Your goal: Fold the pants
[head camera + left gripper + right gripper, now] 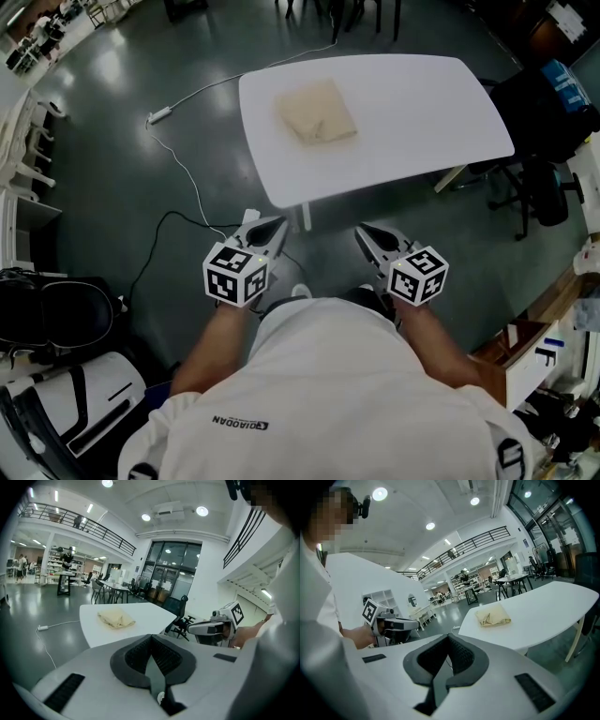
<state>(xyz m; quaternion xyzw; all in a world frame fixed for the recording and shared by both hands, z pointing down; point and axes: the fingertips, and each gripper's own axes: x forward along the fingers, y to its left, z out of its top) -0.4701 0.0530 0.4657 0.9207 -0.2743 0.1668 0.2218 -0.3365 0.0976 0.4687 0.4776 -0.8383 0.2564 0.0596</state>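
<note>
Looks done: pants [317, 112] folded on bench [422, 122], well ahead of left tongs [274, 225] and right tongs [364, 232], both closed, empty. Touch-up needs forward reach.

The pants [317, 112] are pale beige, the surface [422, 131] white. The floor [112, 197] is dark grey. The left tongs [277, 224] and right tongs [364, 232] carry black-and-white patterned cubes.
</note>
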